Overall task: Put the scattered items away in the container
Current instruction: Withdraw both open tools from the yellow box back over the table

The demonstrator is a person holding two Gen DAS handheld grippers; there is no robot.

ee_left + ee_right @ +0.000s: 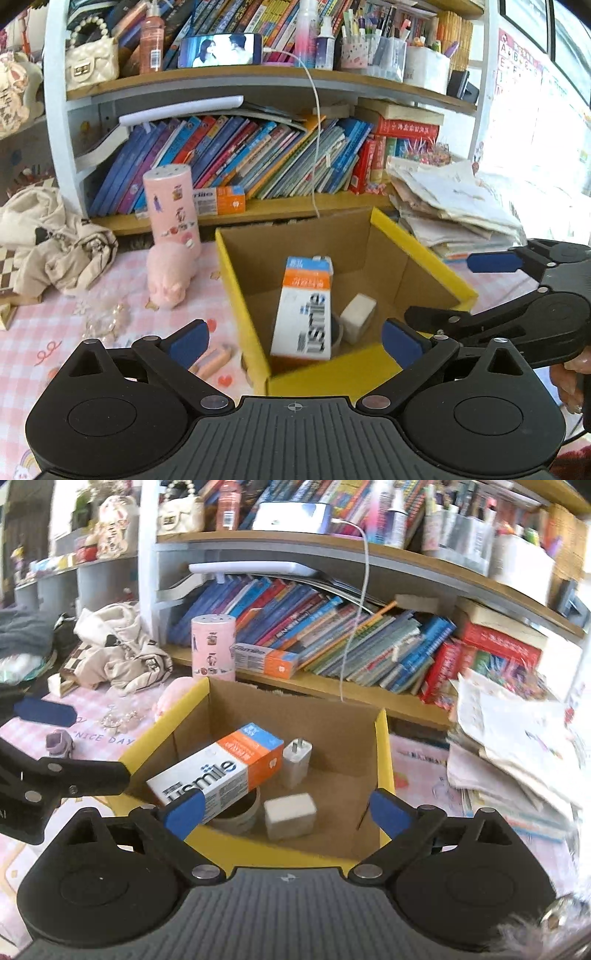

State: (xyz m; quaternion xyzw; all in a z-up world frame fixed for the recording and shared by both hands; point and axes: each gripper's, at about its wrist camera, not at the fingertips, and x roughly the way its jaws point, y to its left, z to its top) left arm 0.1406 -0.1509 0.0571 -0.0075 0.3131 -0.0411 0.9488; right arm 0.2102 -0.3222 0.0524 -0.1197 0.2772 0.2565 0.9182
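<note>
Both grippers hang above the yellow-rimmed brown cardboard box (421, 254), and both are empty. The left gripper (295, 338) has its blue-padded fingers (190, 341) spread wide with nothing between them; the right gripper (286, 814) is spread just as wide, also bare.

Inside the box, the white, orange and blue toothpaste carton (218, 766) leans tilted over a round grey tub (238, 812), with a white plug charger (296, 762) upright at its 3 o'clock and a small white block (290, 815) lying near the front wall. So that carton looks freshly delivered.

My read is that the step in hand is getting clear and picking the next stray. Lifting straight out before swinging sideways would be wise, since the box's near rim sits right under both sets of fingertips.

Left view: at 9 o'clock of the box lies a pink plush toy (170, 273), touching a tall pink stickered canister (173, 206); a pearl bead string (107, 321) lies at 8 o'clock, and a peach-coloured tube (212, 362) sits just beside the box's front corner. That side of the pink checked tablecloth (44, 354) gives the most open room. At 3 o'clock a paper stack (454, 206) crowds the wall, and the white cable (316, 147) dangles at 12 o'clock, worth avoiding.
</note>
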